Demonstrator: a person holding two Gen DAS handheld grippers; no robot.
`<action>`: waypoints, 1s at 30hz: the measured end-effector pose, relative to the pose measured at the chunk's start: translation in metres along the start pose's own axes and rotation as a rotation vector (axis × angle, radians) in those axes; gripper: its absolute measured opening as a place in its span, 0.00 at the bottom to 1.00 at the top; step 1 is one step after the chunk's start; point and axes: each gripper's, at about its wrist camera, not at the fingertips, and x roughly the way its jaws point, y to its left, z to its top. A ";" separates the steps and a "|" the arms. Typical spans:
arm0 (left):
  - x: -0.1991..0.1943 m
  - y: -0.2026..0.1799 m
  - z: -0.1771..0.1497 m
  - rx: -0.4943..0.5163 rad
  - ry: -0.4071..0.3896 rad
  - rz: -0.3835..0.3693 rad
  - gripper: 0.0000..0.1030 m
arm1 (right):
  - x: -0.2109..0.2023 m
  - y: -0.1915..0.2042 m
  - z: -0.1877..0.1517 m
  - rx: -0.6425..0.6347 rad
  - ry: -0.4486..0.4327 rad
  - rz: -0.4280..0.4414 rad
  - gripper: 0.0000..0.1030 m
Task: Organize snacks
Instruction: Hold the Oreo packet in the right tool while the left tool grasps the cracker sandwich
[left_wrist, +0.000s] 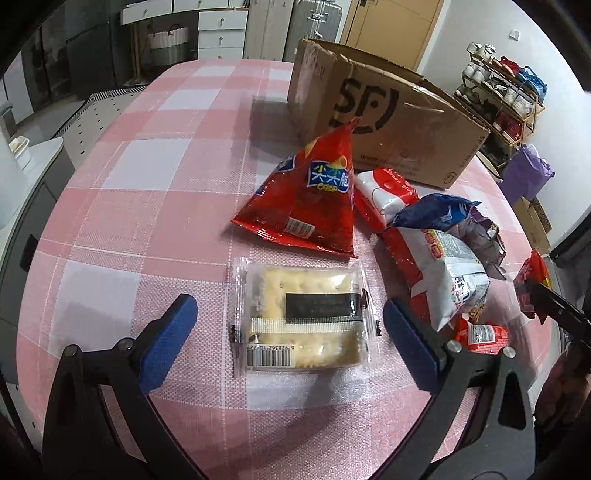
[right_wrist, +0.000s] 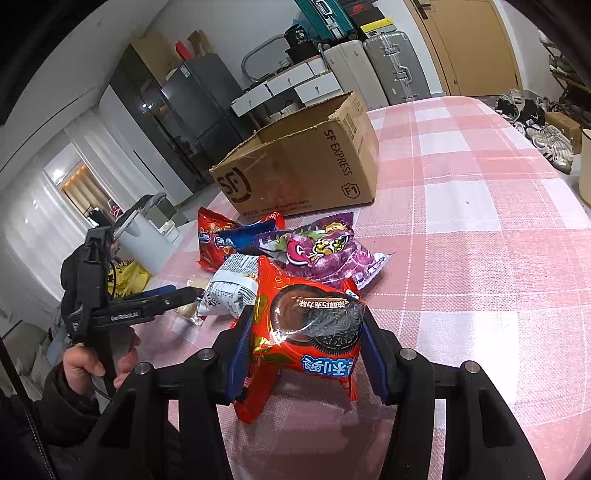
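Seen from the left wrist: left hand-held gripper (left_wrist: 290, 328) spread wide at the bottom of the frame, blue pads either side of a clear cracker packet (left_wrist: 299, 317) lying flat on the pink checked bench (left_wrist: 147, 177), neither pad touching it. To grip well, probably best to lower straight down, keep the packet centred between the pads, and close gently on its long sides so the crackers are not crushed. Above the packet, at frame centre, a red triangular chip bag (left_wrist: 314, 199); to its right a heap of mixed snack packets (left_wrist: 447, 258); behind, upper centre to upper right, an open cardboard box (left_wrist: 388, 118), the likely home for the snacks. Seen from the right wrist: at left of frame, a hand (right_wrist: 96, 363) wrapped round the left tool's handle, fingers angled down toward the bench. At lower centre, right hand-held gripper (right_wrist: 306, 339) clamped on a red cookie packet (right_wrist: 306, 336), lifted above the cloth and tilted downward. Box (right_wrist: 306, 166) in upper centre of that frame, open top facing up, well apart from the held packet; a clean carry over the heap looks necessary.
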 end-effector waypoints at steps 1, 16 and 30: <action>0.002 -0.001 0.000 0.003 0.002 0.001 0.98 | 0.000 0.000 0.000 0.000 0.000 0.001 0.52; 0.014 -0.009 -0.003 0.038 -0.008 0.063 0.83 | -0.006 -0.006 -0.003 0.022 -0.011 0.004 0.52; 0.002 -0.011 -0.010 0.066 -0.015 0.007 0.56 | -0.007 -0.003 -0.001 0.018 -0.018 0.002 0.52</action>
